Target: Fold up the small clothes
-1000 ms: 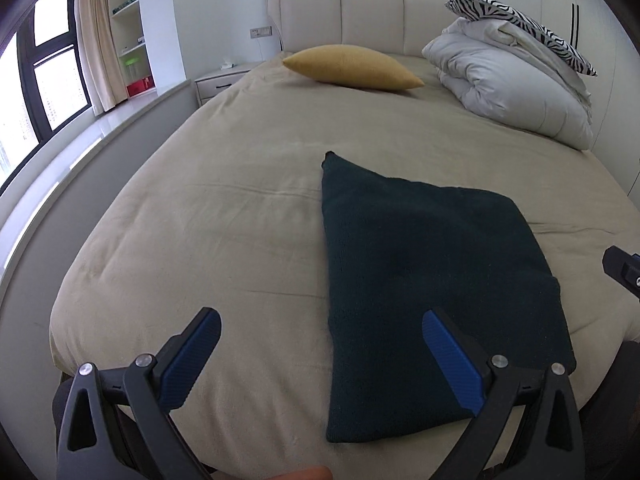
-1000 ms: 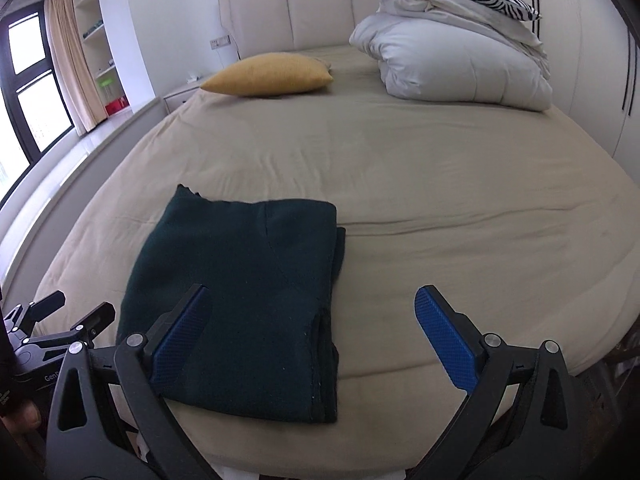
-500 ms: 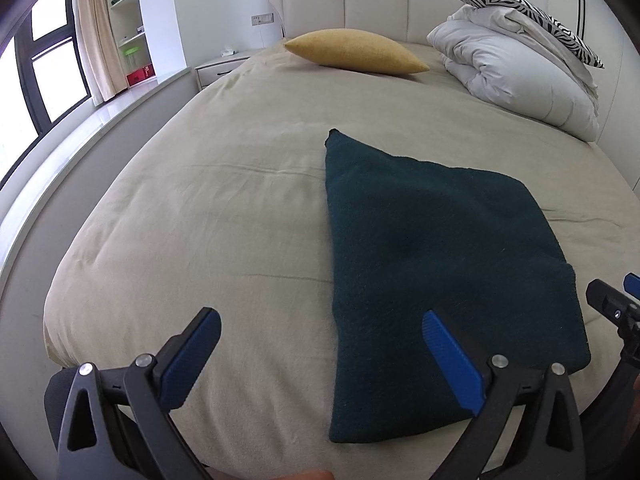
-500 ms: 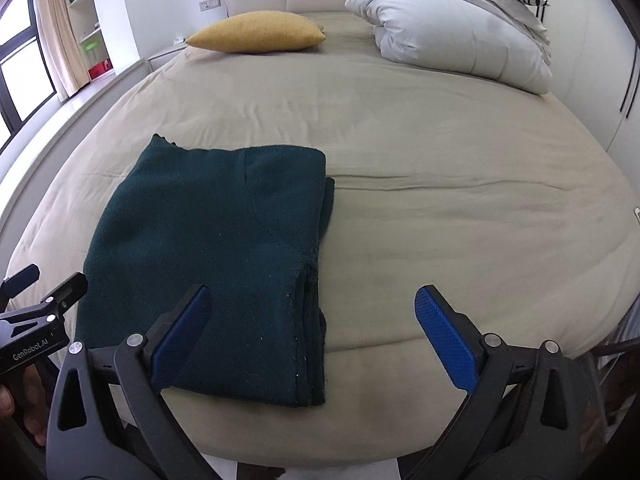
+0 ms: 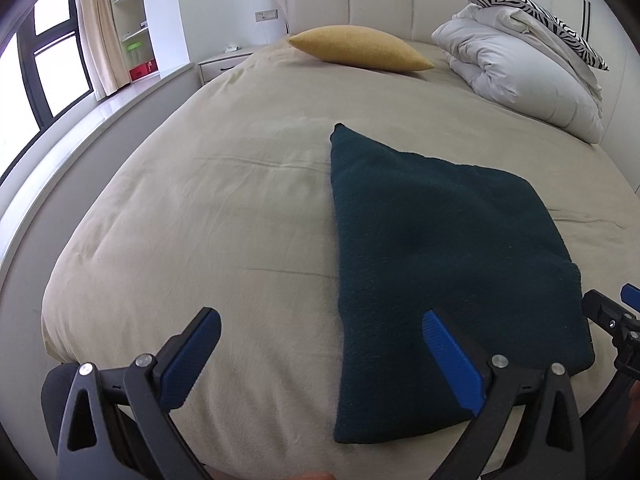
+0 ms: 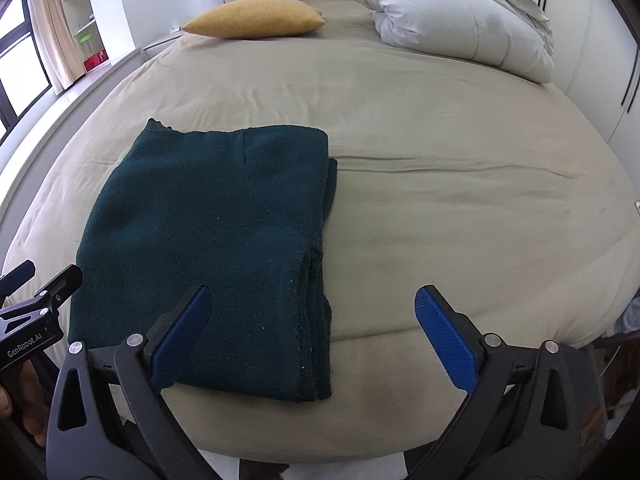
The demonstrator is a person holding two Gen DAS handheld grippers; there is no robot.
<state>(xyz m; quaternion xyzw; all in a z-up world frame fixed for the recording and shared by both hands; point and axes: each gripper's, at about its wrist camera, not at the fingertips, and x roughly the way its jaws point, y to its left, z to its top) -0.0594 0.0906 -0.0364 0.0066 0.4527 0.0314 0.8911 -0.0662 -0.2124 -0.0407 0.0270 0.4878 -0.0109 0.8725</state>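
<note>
A dark green knitted garment (image 5: 432, 264) lies folded into a flat rectangle near the foot of the beige bed (image 5: 224, 216); it also shows in the right wrist view (image 6: 212, 240), with stacked layers along its right edge. My left gripper (image 5: 320, 356) is open and empty, hovering over the bed's foot edge at the garment's left side. My right gripper (image 6: 312, 332) is open and empty, above the garment's near right corner. Each gripper shows at the edge of the other's view: the right one (image 5: 616, 320), the left one (image 6: 36, 296).
A yellow pillow (image 5: 360, 48) lies by the headboard. A folded white duvet (image 5: 524, 80) with a zebra-print pillow (image 5: 528, 4) sits at the far right. A nightstand (image 5: 224, 62), a window ledge and shelves are on the left.
Both grippers have moved forward and tilted down a little toward the bed, so the garment looks nearer. The garment has not moved. Both grippers stay open.
</note>
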